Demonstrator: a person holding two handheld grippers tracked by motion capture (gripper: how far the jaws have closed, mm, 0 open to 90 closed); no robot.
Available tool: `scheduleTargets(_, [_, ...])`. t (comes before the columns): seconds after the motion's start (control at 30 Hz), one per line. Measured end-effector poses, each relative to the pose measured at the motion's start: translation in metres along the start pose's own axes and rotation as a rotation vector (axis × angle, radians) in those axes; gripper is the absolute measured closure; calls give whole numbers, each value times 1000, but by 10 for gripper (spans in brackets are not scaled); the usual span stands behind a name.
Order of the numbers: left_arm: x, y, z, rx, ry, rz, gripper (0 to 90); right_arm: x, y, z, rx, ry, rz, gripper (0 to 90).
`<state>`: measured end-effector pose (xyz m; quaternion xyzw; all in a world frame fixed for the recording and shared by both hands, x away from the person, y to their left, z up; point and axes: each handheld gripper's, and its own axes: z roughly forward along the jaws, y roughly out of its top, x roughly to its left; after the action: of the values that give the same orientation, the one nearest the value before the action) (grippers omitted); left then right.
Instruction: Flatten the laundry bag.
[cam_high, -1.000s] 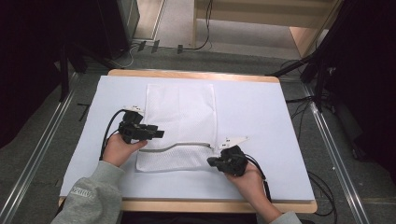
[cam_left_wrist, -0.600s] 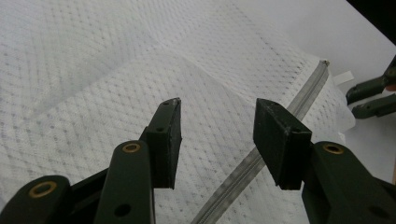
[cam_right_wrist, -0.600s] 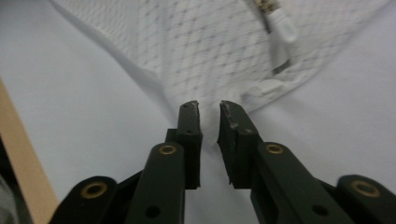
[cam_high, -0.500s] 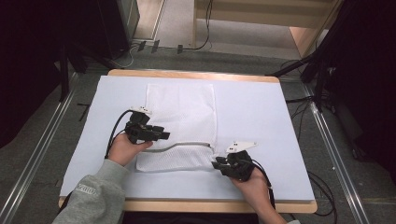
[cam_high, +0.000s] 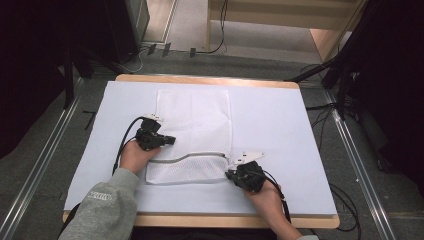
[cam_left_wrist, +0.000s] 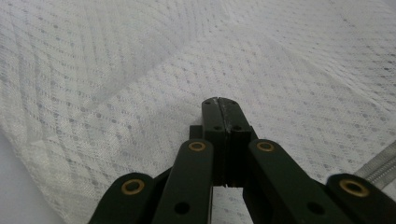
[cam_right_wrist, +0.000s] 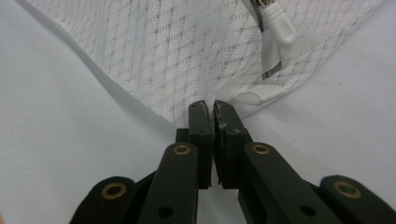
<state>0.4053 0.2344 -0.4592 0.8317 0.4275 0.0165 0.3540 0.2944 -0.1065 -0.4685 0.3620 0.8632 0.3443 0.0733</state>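
- The white mesh bag (cam_high: 194, 135) lies flat on the bench (cam_high: 280, 125), a little left of centre. Its long axis runs from your edge toward the far edge.
- A grey zipper (cam_high: 192, 156) crosses the bag's near part from side to side, with a step up toward its right end. The strip of mesh below it lies nearest you.
- Your left tool (cam_high: 169, 140) rests at the bag's left edge and points right. In the left gripper view its jaws stand pressed together over the mesh (cam_left_wrist: 140, 70); whether any fabric is caught between them, you cannot tell.
- Your right tool (cam_high: 231, 174) sits at the bag's near right corner and points left. In the right gripper view its jaws are drawn nearly together, a thin slit between them, at the mesh corner (cam_right_wrist: 187, 60); whether they pinch it, you cannot tell.
- That view also shows a white zipper pull (cam_right_wrist: 276, 21) just beyond the tool tips, too small to make out from the high view.
- Bare bench surface lies open to the right of the bag and, more narrowly, to its left.
- The bag's far edge sits close to the bench's far edge.
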Motion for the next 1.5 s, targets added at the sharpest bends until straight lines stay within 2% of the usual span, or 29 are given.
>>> scheduleTargets(0.1, [-2,0,0,2,17,29,900,-3,1,-2,13,18,18,900])
scheduleTargets(0.2, [-4,0,0,4,25,34,900,-4,-1,-10,13,21,35,900])
scheduleTargets(0.37, [-3,-1,0,-1,21,18,900,-3,-12,-21,32,33,56,900])
scheduleTargets(0.5, [-2,-2,-1,0,28,25,900,1,-19,-21,46,34,29,898])
scheduleTargets(0.53, [-2,-2,-1,-6,29,15,900,0,-19,-22,46,34,26,892])
scheduleTargets(0.6, [1,-3,-3,-7,20,3,900,-2,-22,-25,59,34,27,876])
scheduleTargets(0.67, [2,-3,-3,-8,17,-3,900,-5,-25,-28,61,51,45,799])
scheduleTargets(0.77, [1,-2,-3,-3,11,-24,900,-8,-25,-39,-2,49,52,788])
scheduleTargets(0.87, [-1,0,-5,10,5,-34,883,-10,-19,-46,-64,38,59,893])
scheduleTargets(0.9, [-3,1,-6,6,-5,-29,878,-11,-16,-47,-73,29,61,900])
scheduleTargets(1.0, [-12,4,-11,-10,-26,-12,854,-17,-6,-43,-99,33,76,900])
scheduleTargets(1.23, [-25,7,-18,-20,-63,7,778,-23,13,-28,-113,46,65,900])
scheduleTargets(1.5, [-33,7,-24,-37,-100,21,675,-22,27,-2,-93,84,59,900])
